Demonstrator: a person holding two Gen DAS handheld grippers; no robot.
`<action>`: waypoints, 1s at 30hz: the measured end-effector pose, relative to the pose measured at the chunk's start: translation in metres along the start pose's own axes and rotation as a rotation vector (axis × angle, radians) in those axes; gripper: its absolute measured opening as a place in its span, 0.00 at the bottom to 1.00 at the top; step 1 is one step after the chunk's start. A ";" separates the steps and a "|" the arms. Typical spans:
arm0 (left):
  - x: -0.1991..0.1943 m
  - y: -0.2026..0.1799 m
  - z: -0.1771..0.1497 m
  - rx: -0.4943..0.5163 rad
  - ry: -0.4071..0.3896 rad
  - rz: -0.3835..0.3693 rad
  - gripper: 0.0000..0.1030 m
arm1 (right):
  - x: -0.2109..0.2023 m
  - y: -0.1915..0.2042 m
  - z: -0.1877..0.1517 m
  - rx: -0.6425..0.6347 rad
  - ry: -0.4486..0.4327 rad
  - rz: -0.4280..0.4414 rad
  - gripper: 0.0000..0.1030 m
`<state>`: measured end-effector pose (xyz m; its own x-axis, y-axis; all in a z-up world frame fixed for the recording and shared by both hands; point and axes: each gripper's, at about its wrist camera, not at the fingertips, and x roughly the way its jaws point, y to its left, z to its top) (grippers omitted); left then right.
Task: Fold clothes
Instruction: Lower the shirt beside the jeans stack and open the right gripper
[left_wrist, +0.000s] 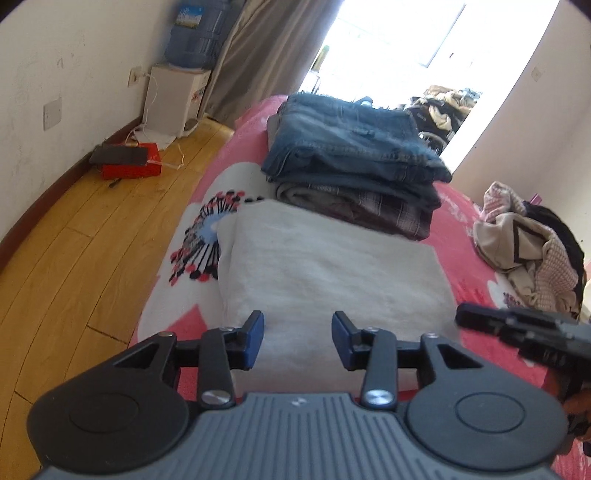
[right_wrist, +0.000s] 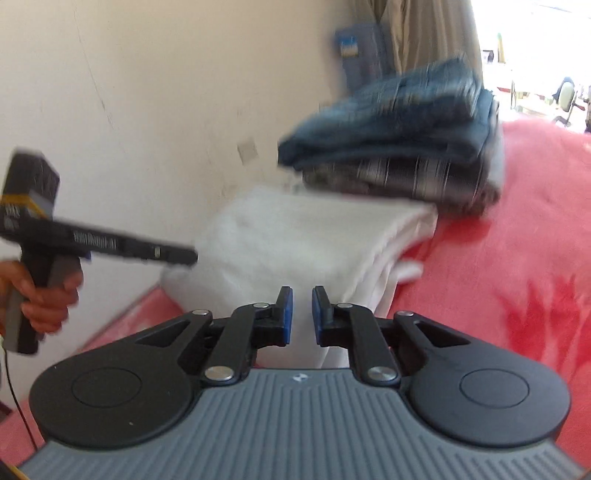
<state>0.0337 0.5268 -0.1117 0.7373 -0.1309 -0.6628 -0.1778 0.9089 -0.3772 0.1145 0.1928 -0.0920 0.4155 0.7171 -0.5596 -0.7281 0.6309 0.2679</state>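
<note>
The left gripper (left_wrist: 297, 339) hangs just above the near edge of a folded white fleecy garment (left_wrist: 325, 269) spread flat on the pink flower-patterned bedspread (left_wrist: 458, 218). Its blue-padded jaws stand apart with only air between them; the white cloth lies under and ahead of them, not pinched. Past the far edge of the white garment, straight ahead of this gripper, sits a stack of folded clothes: blue denim jeans (left_wrist: 351, 140) on top of a grey and plaid layer (left_wrist: 373, 210), touching or just overlapping the white piece. To the right of the gripper, well apart, lies an unfolded heap of beige and pink clothes (left_wrist: 528, 251).

The right gripper (right_wrist: 302, 312) shows in its own blurred view with its jaws drawn close, a narrow gap left between the blue pads and nothing caught there. The white garment (right_wrist: 295, 236) lies right in front of its tips and a little below, its folded corner nearest the fingers. In the left wrist view this gripper (left_wrist: 461, 314) comes in from the right, close to the near right corner of the white garment. A hand (right_wrist: 44, 295) grips the left tool's handle, which is left of the right gripper.
</note>
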 end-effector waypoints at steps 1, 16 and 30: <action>-0.005 -0.002 0.002 0.001 -0.015 -0.002 0.45 | -0.008 -0.002 0.007 0.006 -0.030 0.001 0.11; -0.113 -0.129 -0.045 -0.006 -0.153 0.088 0.80 | -0.074 0.009 0.023 -0.081 0.198 -0.047 0.13; -0.103 -0.211 -0.121 -0.086 0.010 0.355 0.93 | -0.158 0.034 -0.058 0.063 0.254 -0.191 0.48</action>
<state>-0.0839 0.3005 -0.0418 0.6132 0.1828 -0.7685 -0.4759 0.8620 -0.1746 -0.0073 0.0839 -0.0402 0.3859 0.4922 -0.7803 -0.6116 0.7697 0.1830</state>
